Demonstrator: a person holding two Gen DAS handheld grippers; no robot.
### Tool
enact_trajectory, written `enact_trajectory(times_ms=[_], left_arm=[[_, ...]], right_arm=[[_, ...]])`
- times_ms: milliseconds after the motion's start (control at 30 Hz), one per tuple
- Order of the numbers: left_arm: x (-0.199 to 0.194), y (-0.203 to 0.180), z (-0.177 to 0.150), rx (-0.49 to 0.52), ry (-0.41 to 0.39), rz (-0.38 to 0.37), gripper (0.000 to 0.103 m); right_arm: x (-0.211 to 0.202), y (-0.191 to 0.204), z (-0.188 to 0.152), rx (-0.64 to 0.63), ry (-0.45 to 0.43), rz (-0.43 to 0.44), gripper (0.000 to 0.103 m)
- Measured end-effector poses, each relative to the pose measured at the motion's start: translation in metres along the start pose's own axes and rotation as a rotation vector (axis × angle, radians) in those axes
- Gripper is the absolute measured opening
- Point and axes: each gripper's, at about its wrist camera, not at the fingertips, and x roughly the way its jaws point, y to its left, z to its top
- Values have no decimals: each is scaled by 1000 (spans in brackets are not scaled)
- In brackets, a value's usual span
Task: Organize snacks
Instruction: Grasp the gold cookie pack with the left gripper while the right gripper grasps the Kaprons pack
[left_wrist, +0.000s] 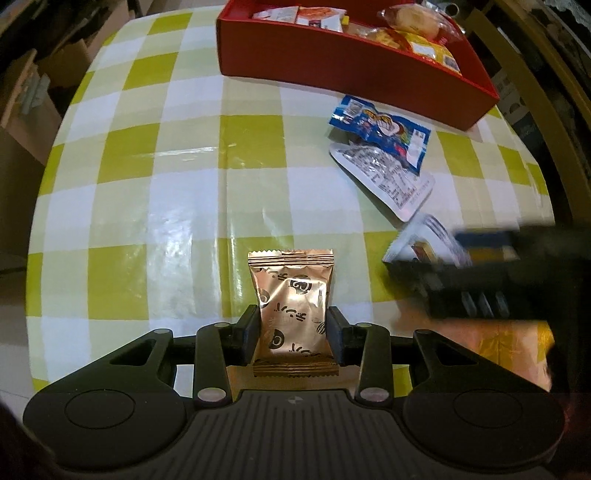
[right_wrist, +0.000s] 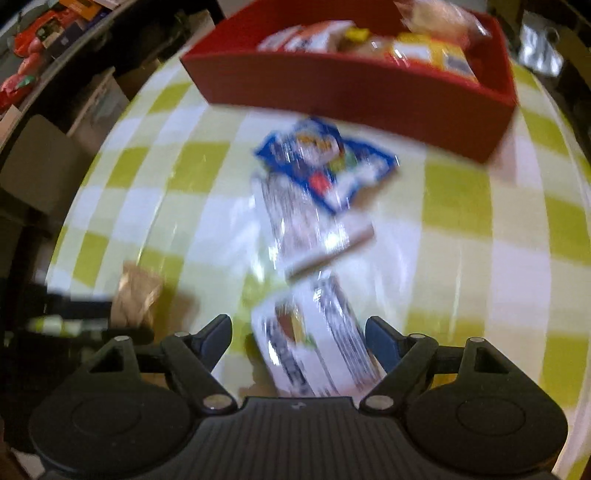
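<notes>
My left gripper (left_wrist: 293, 334) is shut on a gold foil snack packet (left_wrist: 291, 306), held upright above the checkered table. My right gripper (right_wrist: 301, 338) is open around a white snack packet (right_wrist: 317, 350) lying on the table; the view is blurred and I cannot tell if the fingers touch it. The right gripper shows as a dark blur at the right of the left wrist view (left_wrist: 498, 280). A blue packet (left_wrist: 380, 131) lies on a white printed packet (left_wrist: 388, 177) near a red box (left_wrist: 332, 62) filled with snacks.
The table has a green-and-white checkered cloth (left_wrist: 166, 166). The red box (right_wrist: 351, 88) stands at the far edge. Cardboard boxes and shelves (right_wrist: 44, 74) stand beyond the table's left side. A dark chair frame (left_wrist: 554, 110) is at the right.
</notes>
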Motion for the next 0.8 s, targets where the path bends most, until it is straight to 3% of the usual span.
enact_trajectory(times_ms=[167, 400, 500, 567, 800], left_arm=[[-1, -2, -4, 20, 4, 3, 47], [8, -2, -9, 38, 17, 64, 48], [14, 1, -8, 37, 27, 92, 48], [19, 2, -9, 46, 35, 112, 48], [20, 4, -13, 74, 22, 131, 52]], right_arm=[[-3, 10, -3, -48, -31, -90, 87], [22, 44, 2, -189, 3, -187, 87], [26, 38, 3, -156, 2, -178, 93], [29, 36, 3, -147, 19, -187, 103], [32, 35, 0, -124, -15, -201, 103]])
